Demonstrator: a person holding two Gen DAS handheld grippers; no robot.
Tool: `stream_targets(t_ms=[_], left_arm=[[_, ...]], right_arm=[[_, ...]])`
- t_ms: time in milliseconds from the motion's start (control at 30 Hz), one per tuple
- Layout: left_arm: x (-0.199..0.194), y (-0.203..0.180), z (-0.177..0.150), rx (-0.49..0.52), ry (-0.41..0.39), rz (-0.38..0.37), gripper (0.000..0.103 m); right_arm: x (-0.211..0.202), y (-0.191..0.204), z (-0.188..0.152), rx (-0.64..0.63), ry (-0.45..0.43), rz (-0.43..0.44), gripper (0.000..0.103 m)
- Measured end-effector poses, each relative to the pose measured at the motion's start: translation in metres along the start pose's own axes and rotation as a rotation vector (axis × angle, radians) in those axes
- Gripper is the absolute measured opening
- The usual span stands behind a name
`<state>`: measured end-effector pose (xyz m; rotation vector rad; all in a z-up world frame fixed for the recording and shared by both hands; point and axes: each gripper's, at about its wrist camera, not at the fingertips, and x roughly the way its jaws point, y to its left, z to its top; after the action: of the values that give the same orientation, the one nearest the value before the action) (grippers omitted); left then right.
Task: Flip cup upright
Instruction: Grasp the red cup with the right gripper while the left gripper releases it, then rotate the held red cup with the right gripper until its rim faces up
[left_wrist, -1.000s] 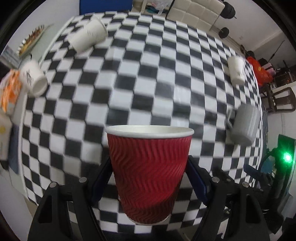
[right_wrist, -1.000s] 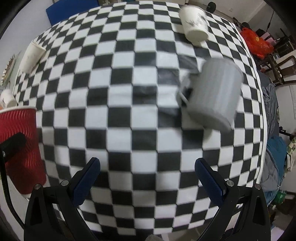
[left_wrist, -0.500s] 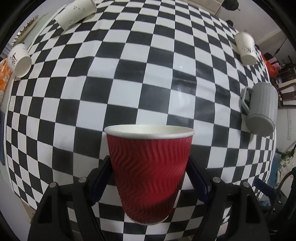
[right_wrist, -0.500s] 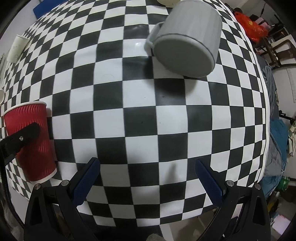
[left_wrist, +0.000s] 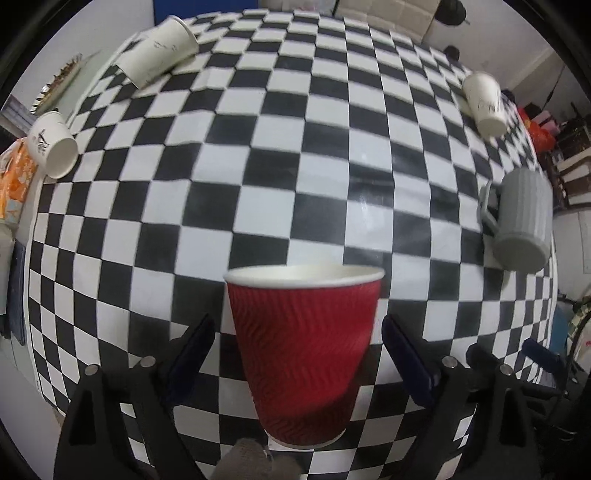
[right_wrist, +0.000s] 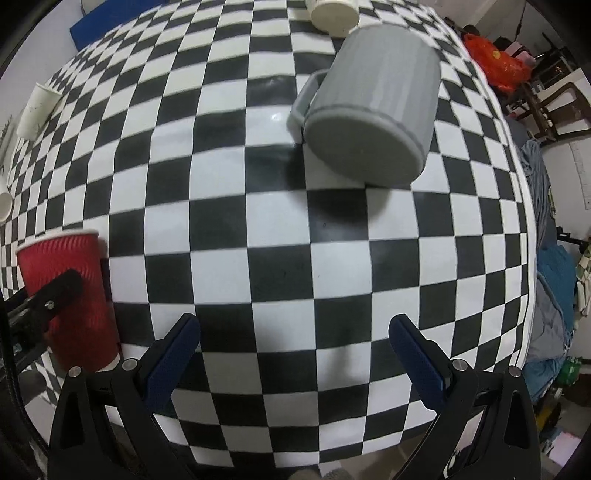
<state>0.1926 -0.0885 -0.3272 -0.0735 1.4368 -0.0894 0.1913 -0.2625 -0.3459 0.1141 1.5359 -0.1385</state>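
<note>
Standing upright on the checkered tablecloth (left_wrist: 295, 166), the red ripple paper cup (left_wrist: 303, 354) sits between the left gripper (left_wrist: 295, 350) fingers, spread clear. Right gripper (right_wrist: 293, 354) open, empty. Release apparently done; gray mug (right_wrist: 373, 110) remains tipped.

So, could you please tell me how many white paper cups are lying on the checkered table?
3: one far left, one at the left edge, one far right. Others may lie outside the views.
</note>
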Motion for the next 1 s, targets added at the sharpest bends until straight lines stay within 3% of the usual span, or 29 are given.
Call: stream_targets(t_ms=[333, 467, 567, 733, 1000], left_arm=[[-0.051, 0.028, -0.005, -0.006, -0.183, -0.051, 0.096], [-0.069, 0.058, -0.008, -0.023, -0.269, -0.03, 0.097], [-0.073, 0.082, -0.014, -0.038, -0.318, 0.038, 0.098], [-0.043, 0.112, -0.024, -0.055, -0.238, 0.114, 0.099], [0.002, 0.14, -0.037, -0.11, -0.114, 0.139, 0.099]], right_arm=[[-0.026, -0.004, -0.006, 0.018, -0.014, 0.117, 0.103], [-0.031, -0.001, -0.008, 0.005, -0.019, 0.212, 0.103], [-0.032, 0.016, -0.01, -0.042, -0.014, 0.264, 0.103], [-0.028, 0.063, -0.003, -0.153, 0.025, 0.287, 0.103], [0.01, 0.128, 0.014, -0.305, 0.152, 0.247, 0.103]])
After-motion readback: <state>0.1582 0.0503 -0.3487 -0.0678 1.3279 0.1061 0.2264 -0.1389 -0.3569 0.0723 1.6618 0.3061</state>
